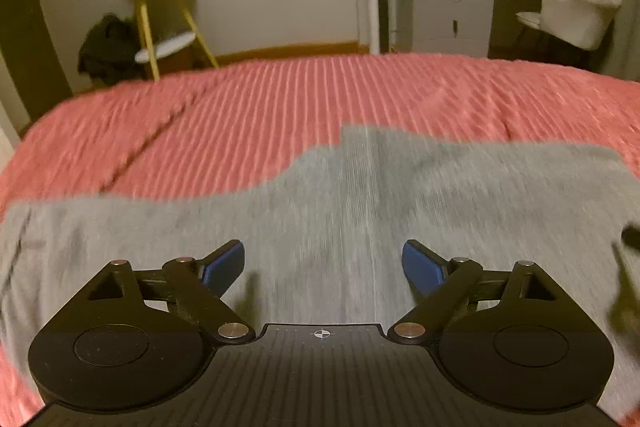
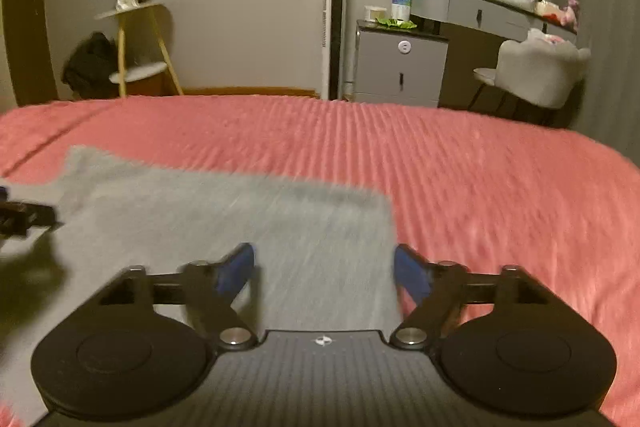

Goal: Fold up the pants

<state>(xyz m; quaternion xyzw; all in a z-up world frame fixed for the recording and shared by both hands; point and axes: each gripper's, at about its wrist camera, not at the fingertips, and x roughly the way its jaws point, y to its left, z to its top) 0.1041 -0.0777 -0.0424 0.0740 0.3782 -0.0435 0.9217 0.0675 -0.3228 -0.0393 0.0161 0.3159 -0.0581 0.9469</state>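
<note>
Grey pants (image 1: 320, 211) lie flat on a red ribbed bedspread (image 1: 280, 107), reaching across the near part of the bed. My left gripper (image 1: 323, 263) is open and empty, hovering over the middle of the pants. In the right wrist view the pants (image 2: 224, 219) fill the left and centre, with their right edge running under my right gripper (image 2: 324, 267). That gripper is open and empty, above this right edge. The left gripper shows as a dark blur at the left edge (image 2: 24, 215). Both views are motion-blurred.
The bedspread (image 2: 480, 187) stretches bare to the right and far side. Beyond the bed stand a yellow-legged side table (image 1: 160, 23), a grey cabinet (image 1: 448, 15), a vanity desk (image 2: 492, 11) and a pale chair (image 2: 536, 71).
</note>
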